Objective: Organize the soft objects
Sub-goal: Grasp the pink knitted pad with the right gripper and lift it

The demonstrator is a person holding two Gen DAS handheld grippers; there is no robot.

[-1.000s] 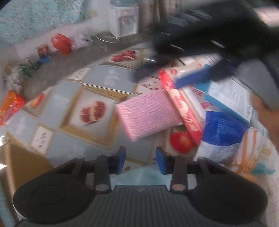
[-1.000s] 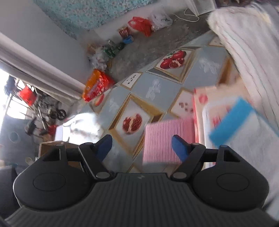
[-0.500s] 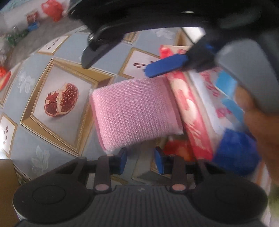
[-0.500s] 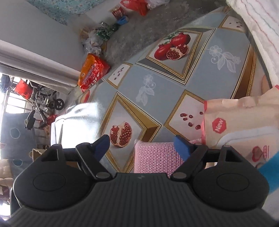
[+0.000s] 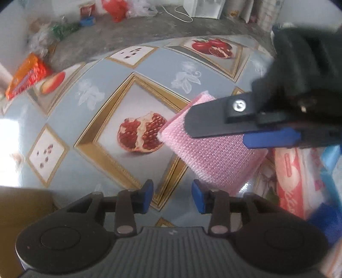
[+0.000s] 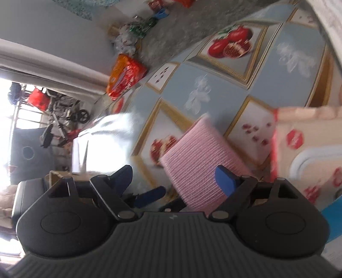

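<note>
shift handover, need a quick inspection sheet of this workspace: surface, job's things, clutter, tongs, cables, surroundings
surface: table under a glossy blue-grey cloth printed with pomegranates.
job's things: pink sponge tilted, one edge raised; red and white soft packs beside it.
clutter: orange snack bag at the table's far edge.
tongs: left tongs opening, nothing between them, sponge just past one tip; right tongs opening, sponge between the fingers, no pad seen pressing on it.
cables: white cord on the floor by a white appliance.
surroundings: grey floor with red bags and scattered wrappers; bright window side with a wheeled cart.
</note>
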